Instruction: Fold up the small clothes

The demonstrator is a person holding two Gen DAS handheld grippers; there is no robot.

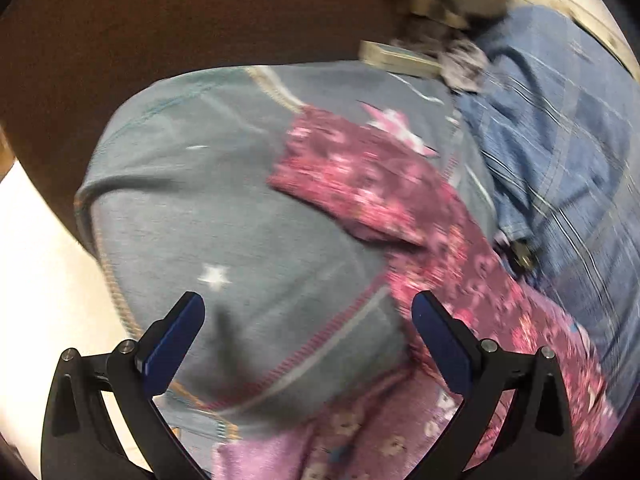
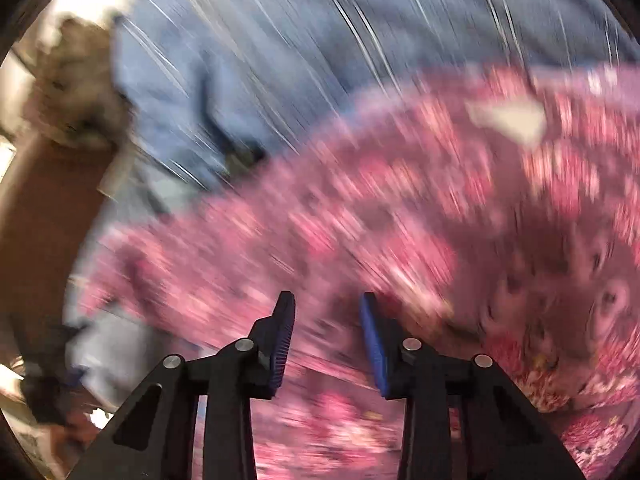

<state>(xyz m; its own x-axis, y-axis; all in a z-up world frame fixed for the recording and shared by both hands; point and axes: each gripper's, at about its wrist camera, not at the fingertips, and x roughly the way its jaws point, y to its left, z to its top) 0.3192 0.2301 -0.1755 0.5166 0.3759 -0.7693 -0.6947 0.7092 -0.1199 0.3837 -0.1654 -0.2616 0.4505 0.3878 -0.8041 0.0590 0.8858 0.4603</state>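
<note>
A grey-blue garment with white stars (image 1: 224, 208) lies spread on the brown table (image 1: 160, 20). A dark pink floral garment (image 1: 360, 176) lies across its right side. My left gripper (image 1: 310, 304) hovers over the grey-blue garment, open wide with nothing between its pads. In the blurred right wrist view the pink floral garment (image 2: 400, 220) fills most of the picture and shows a white label (image 2: 512, 120). My right gripper (image 2: 327, 300) is close above it, its jaws a narrow gap apart, and no cloth shows pinched between them.
A blue plaid cloth (image 1: 560, 152) (image 2: 280, 40) lies beyond the floral garment. A heap of dull brown and grey clothes (image 1: 452, 4) (image 2: 72, 92) sits at the table's far side. A lilac printed garment (image 1: 360, 432) lies nearest my left gripper. The pale floor (image 1: 40, 260) shows past the table's left edge.
</note>
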